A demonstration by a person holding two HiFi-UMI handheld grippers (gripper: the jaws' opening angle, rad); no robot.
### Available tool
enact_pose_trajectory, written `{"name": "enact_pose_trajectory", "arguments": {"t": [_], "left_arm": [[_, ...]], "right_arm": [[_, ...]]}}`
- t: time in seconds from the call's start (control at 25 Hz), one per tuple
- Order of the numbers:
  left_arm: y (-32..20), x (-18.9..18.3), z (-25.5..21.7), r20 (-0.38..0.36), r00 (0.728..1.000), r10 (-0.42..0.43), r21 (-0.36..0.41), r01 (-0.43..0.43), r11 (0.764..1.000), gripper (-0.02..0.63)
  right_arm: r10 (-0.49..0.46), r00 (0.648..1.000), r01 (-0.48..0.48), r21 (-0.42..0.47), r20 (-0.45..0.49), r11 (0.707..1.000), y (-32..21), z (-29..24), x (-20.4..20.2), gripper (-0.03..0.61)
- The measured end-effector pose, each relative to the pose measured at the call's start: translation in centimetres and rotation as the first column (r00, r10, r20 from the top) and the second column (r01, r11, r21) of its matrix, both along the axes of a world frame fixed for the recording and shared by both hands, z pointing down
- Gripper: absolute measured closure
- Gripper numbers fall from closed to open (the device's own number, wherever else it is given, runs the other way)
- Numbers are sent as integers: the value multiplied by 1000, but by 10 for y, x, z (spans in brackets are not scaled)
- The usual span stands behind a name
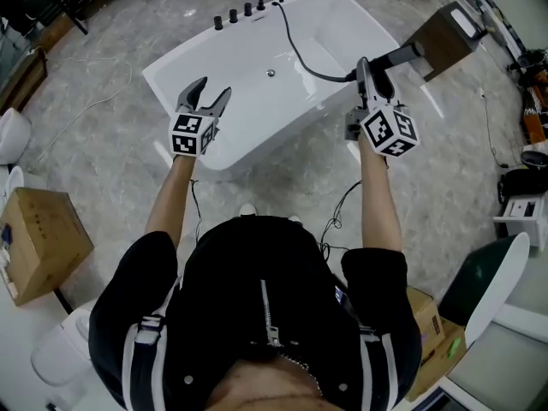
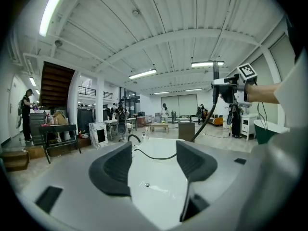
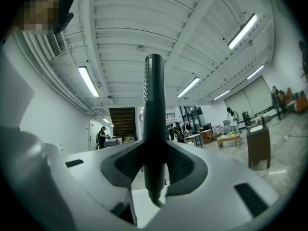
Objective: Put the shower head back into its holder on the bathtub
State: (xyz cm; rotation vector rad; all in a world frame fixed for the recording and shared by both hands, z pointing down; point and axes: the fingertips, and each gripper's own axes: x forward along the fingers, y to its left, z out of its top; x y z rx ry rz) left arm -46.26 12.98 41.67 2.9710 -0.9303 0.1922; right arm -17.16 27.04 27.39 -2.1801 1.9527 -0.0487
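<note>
Right hand-held gripper (image 1: pixel 367 72) pinches shower head (image 1: pixel 402 56) beside bathtub (image 1: pixel 175 68) right rim; left hand-held gripper (image 1: pixel 205 94) spread empty over its near end.

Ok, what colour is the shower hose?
The hose is black. The head view shows it best, against the white tub.

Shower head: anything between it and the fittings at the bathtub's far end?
Nothing visible. The right gripper holds the shower head in its jaws by the right rim of the bathtub; only open basin and its hose lie between it and the fittings on the far rim. The left gripper, open, hovers near-left, off that path.
</note>
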Motion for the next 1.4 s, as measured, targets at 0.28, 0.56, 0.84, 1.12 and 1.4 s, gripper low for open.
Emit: {"name": "enact_pose_trajectory", "arguments": {"t": [0.28, 0.56, 0.84, 1.12, 1.4], "left_arm": [[-7, -5, 25, 48, 999, 14, -16, -13, 1000, 272], [-12, 1, 37, 69, 995, 66, -5, -65, 998, 272], [-11, 30, 49, 100, 986, 131, -16, -130, 991, 272], [-15, 74, 58, 132, 975, 179, -9, -179, 984, 272], [-31, 135, 74, 172, 959, 224, -16, -224, 974, 272]], "right_arm": [[20, 999, -21, 10, 27, 1000, 3, -2, 3, 436], [38, 998, -38, 16, 45, 999, 8, -6, -1, 436], [44, 998, -46, 35, 41, 998, 17, -17, 2, 436], [21, 998, -24, 55, 51, 998, 18, -26, 16, 434], [-30, 998, 24, 89, 57, 996, 3, -44, 44, 436]]}}
